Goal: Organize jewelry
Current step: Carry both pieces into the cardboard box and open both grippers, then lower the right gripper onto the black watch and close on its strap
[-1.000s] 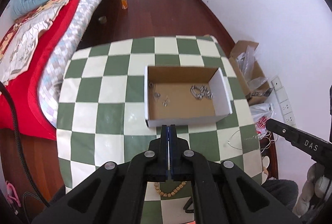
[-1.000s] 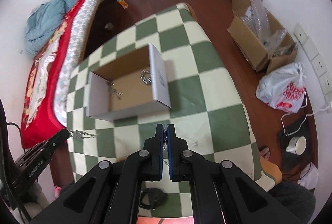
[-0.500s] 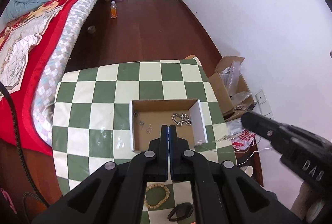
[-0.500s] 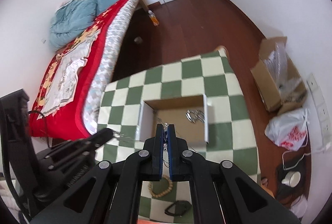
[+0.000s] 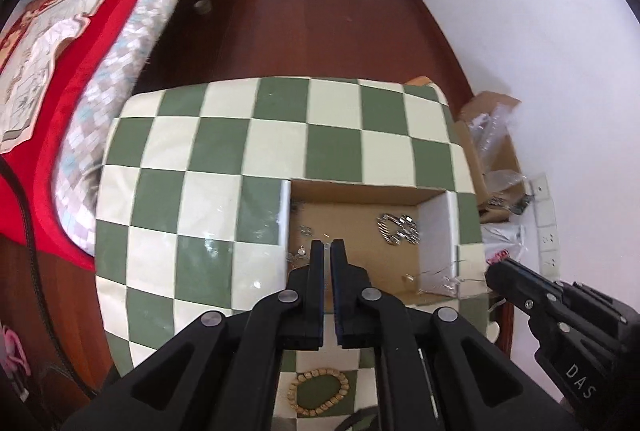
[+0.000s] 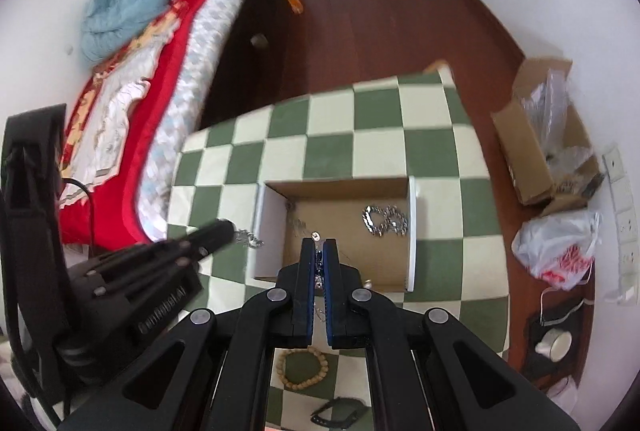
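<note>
A cardboard box (image 6: 352,231) sits open near the right edge of the tabletop (image 6: 360,135), which wears a green-and-cream checked cloth; both tongs hang above the box's near side.

The right tongs (image 6: 319,249) stand narrow, with a thin silver chain (image 6: 318,263) pinched between the blue pads; the chain shows in the slit between them and a small bright piece of it pokes out at the tips. In the left view the right tongs (image 5: 490,269) come in from the lower right, and a fine strand (image 5: 436,277) runs from their tip over the box's near right corner.

The left tongs (image 5: 327,247) are parted by a slim gap; what they hold cannot be told from their own view. In the right view the left tongs (image 6: 228,227) reach in from the left with a small silver piece (image 6: 248,237) hanging at the tip, just outside the box's left wall.

Inside the box a chunky silver chain (image 6: 384,221) lies heaped against the right wall, and small silver bits (image 5: 306,229) lie near the left wall.

A wooden bead bracelet (image 6: 302,369) rests on the tabletop near its front edge; a dark object (image 6: 340,415) lies just beyond it at the edge, too hidden to name.
</note>
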The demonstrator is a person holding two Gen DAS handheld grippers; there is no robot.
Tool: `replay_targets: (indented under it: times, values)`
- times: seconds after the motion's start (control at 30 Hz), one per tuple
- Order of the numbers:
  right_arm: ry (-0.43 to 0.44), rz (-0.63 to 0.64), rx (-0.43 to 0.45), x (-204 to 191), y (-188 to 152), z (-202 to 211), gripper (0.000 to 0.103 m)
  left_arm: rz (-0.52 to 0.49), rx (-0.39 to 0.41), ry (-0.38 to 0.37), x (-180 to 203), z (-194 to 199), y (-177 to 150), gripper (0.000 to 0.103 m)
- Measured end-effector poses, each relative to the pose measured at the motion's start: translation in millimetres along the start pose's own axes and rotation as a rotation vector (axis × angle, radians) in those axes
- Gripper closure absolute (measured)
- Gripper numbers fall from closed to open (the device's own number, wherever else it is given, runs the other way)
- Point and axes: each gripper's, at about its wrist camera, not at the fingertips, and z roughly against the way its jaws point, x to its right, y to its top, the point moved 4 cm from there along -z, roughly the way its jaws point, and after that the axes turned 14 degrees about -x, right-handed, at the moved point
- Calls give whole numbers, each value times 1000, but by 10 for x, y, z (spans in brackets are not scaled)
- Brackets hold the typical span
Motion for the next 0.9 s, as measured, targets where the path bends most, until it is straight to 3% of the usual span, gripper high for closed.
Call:
replay_targets:
  times: [0.03,0.07,0.1,0.13,0.17,0.3,0.37,0.4,0.67,0.9]
  values:
    - [-17,-1,-16,33,10,-62,98,2,7,16,-20,9,-1,94]
    - [-26,-5,-23,71,18,-103,95,2,21,27,-38,29,-5,81]
    - [-31,-6,-31,90,22,-137,92,4,33,38,-58,44,0,50]
    - [-49,-9,-41,125,23,-173,82,9,43,49,-80,55,-2,30]
    - [-62,-12,-48,152,21,-198,68,18,61,73,-113,72,-22,3]
    - [-127,-26,-64,275,28,-308,35,19,69,178,-192,26,-72,0]
    - [-164,-41,-75,337,14,-371,9,13,64,218,-225,-36,-113,0]
    - [-189,-44,-78,354,9,-395,6,18,67,235,-252,-64,-140,0]
    - [-312,-51,-52,421,-174,-541,0,49,93,255,-343,-146,-360,0]
    - [-312,-47,3,333,-324,-419,0,48,180,267,-304,98,-590,0]
